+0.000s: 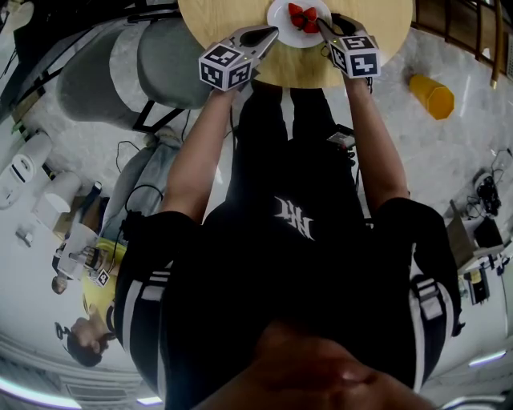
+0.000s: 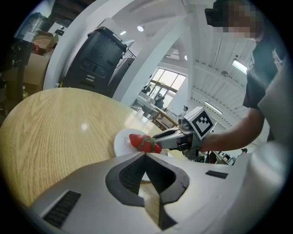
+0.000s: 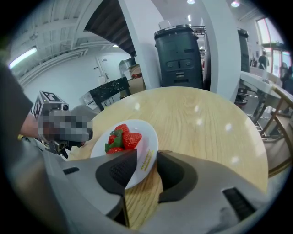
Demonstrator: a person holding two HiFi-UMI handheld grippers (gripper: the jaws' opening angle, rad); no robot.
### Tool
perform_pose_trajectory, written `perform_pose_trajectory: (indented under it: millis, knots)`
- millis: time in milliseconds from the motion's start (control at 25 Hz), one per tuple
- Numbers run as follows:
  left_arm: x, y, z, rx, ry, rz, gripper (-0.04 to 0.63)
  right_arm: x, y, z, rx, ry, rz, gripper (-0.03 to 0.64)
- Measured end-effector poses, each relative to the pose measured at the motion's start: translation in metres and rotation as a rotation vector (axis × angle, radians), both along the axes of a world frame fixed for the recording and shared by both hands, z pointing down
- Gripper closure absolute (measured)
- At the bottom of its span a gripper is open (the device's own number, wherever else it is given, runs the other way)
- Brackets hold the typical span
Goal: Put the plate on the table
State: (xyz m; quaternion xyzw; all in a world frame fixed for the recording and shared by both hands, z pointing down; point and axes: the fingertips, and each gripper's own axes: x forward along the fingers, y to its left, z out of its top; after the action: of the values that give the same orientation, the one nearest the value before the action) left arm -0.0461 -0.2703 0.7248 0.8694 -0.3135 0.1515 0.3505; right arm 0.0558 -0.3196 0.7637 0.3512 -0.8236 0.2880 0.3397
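The white plate [image 1: 280, 18] of strawberries [image 1: 304, 18] lay flat on the round wooden table [image 1: 216, 20], close to the edge nearest the person. The left gripper [image 2: 145, 154] had its fingertips drawn together at the plate's left rim, a sliver of white showing between its pads. The right gripper [image 3: 147, 157] held its jaws apart, with the plate's right rim in the gap.

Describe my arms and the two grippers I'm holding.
Short black sleeves with white stripes; forearms bare. The left hand-held gripper and right hand-held gripper have pale grey tapered bodies, dark ridged pads inside, and a cube of black-and-white square markers each.
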Motion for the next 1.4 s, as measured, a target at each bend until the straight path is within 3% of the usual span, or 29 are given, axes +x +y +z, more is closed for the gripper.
perform_pose_trajectory:
  millis: [800, 1160, 1400]
  knots:
    - [-0.001, 0.002, -0.002, 0.006, 0.0, -0.013, 0.592, 0.003, -0.002, -0.009, 0.055, 0.012, -0.018, 0.469]
    - [-0.003, -0.014, -0.034, 0.052, 0.002, -0.024, 0.592, 0.008, -0.013, -0.054, 0.116, -0.043, -0.046, 0.609]
    - [0.009, -0.005, -0.07, 0.086, 0.008, -0.037, 0.592, 0.017, 0.006, -0.095, 0.119, -0.136, -0.068, 0.615]
